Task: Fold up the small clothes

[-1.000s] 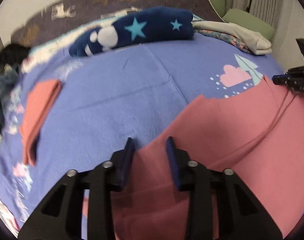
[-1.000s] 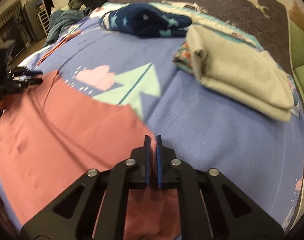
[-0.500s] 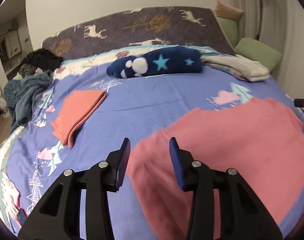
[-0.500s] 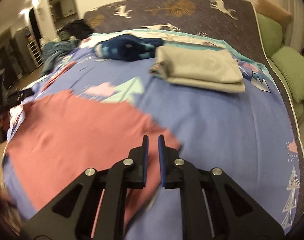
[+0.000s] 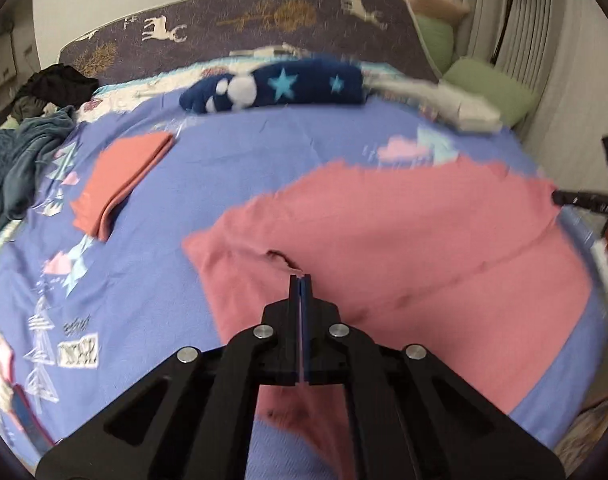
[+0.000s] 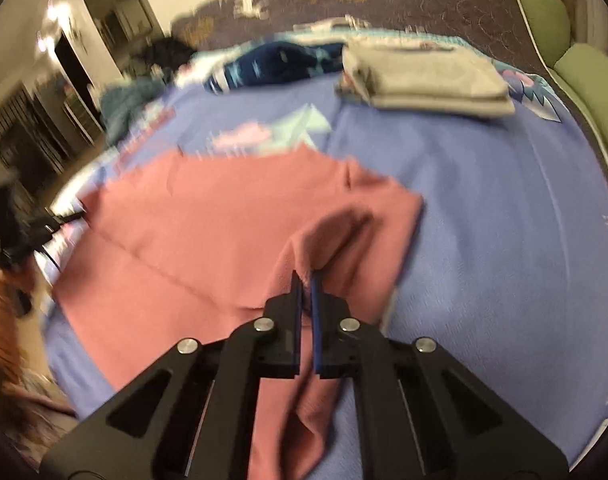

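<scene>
A pink cloth [image 5: 424,232] lies spread on the blue patterned bedspread [image 5: 231,152]. My left gripper [image 5: 299,278] is closing down on a pinch of the cloth's near left edge, and a thin strip of pink shows between its pads. In the right wrist view the same pink cloth [image 6: 203,208] rises in a raised fold into my right gripper [image 6: 306,276], whose blue pads press on it. Each gripper also shows small at the other view's edge: the right gripper [image 5: 576,198] at the cloth's far right, the left gripper [image 6: 63,218] at its far left.
A folded orange cloth [image 5: 119,184] lies to the left. A navy star blanket [image 5: 283,84] and folded grey clothes [image 6: 424,80] sit near the headboard. A teal blanket heap [image 5: 19,160] lies at the left edge, green pillows [image 5: 484,88] at the right.
Both views pulled back and rose, showing more of the bed. The left jaws, open before, have closed on the cloth's edge. The cloth now stands up in a fold at the right gripper.
</scene>
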